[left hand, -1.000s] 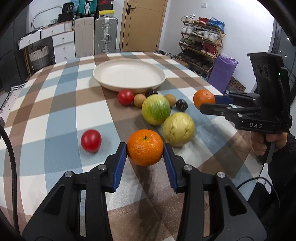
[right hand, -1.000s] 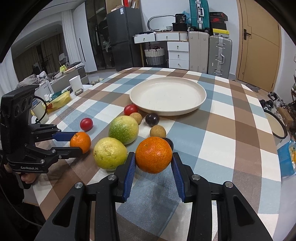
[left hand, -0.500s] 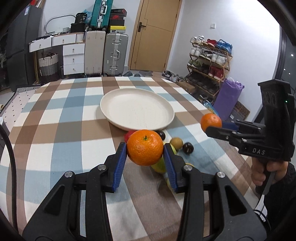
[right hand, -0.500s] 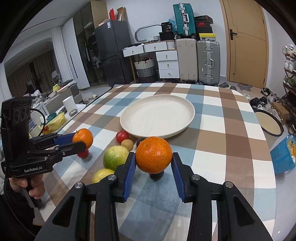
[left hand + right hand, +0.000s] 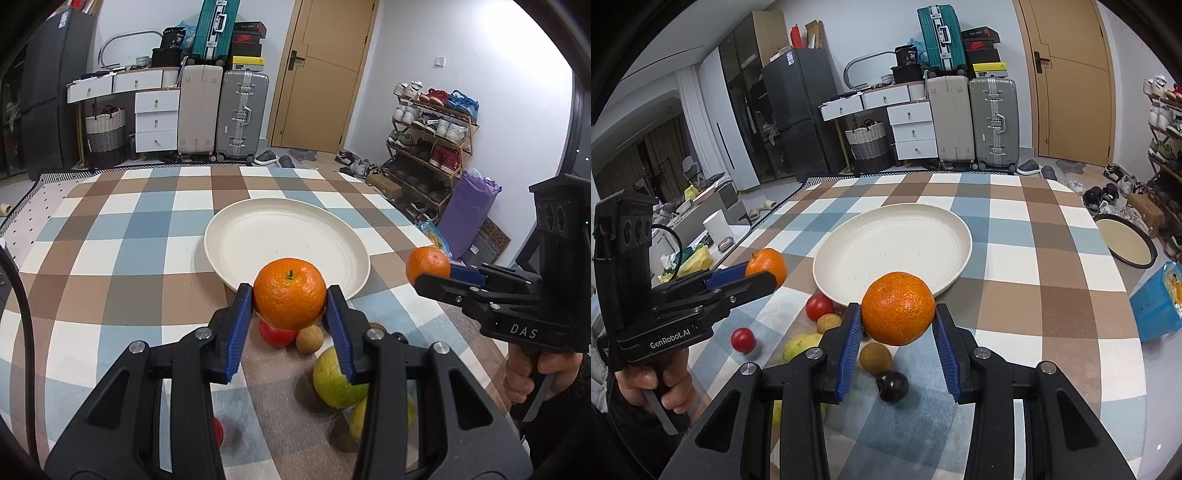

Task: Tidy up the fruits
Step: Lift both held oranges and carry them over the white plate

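Two oranges are up off the table, one per gripper. Left gripper [image 5: 290, 306] clamps the stem-up orange [image 5: 289, 293] between its blue pads [image 5: 239, 325], held in the air just short of the near rim of the cream plate [image 5: 258, 240]. Right gripper [image 5: 897, 326] grasps the second orange [image 5: 897, 308] the same way, also in front of the plate's near rim, on the plate's other side. Plate bare, nothing in it.

Loose fruit on the checked tablecloth [image 5: 110, 258], all on the near side of the plate: red tomato [image 5: 819, 307] closest to the rim, small brown fruit [image 5: 828, 322] beside it, another brown fruit [image 5: 875, 357] nearer, dark plum [image 5: 893, 386] nearer again. Green-yellow citrus [image 5: 338, 380] sits below the left gripper; a second red tomato [image 5: 742, 340] lies apart, well off from the plate. Beyond the plate: suitcases [image 5: 971, 122], white drawers [image 5: 910, 127], wooden door [image 5: 1071, 77].
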Demonstrator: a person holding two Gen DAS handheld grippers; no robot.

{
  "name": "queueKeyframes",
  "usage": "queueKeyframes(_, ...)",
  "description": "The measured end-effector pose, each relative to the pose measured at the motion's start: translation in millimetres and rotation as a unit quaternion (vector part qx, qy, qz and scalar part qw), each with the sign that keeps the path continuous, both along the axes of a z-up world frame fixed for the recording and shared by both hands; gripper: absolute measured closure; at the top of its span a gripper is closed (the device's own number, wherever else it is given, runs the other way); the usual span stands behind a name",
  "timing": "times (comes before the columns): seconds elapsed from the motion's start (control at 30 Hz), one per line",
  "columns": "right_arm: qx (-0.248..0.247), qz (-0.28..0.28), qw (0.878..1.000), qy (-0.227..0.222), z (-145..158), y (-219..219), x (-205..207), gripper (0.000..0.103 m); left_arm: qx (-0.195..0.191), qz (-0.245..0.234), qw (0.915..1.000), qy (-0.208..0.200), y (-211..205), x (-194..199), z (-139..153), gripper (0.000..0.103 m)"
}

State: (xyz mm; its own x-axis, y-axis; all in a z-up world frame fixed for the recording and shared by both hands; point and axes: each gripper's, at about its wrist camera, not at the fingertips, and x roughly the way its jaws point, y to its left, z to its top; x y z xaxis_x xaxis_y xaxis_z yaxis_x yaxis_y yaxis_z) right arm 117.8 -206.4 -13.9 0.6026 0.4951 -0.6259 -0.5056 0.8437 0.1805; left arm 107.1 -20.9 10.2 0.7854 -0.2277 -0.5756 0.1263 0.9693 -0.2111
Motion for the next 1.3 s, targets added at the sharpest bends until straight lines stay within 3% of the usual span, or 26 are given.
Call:
queueKeyframes(0.37, 0.001, -0.007, 1.000, 0.016, -6, 10, 24, 0.063, 0.008, -0.004, 0.9999, 0.014, -8, 36, -15, 0.065)
queueKeyframes(0.77, -0.006, 0.003, 1.000, 0.030, -14, 22, 46, 0.063, 0.024, 0.023, 0.9991, 0.028, 2, 64, -26, 0.065)
queueKeyframes(1.3, -0.015, 0.002, 0.999, 0.050, -32, 34, 65, 0.063, 0.048, 0.018, 0.9981, 0.035, -5, 73, -38, 0.065)
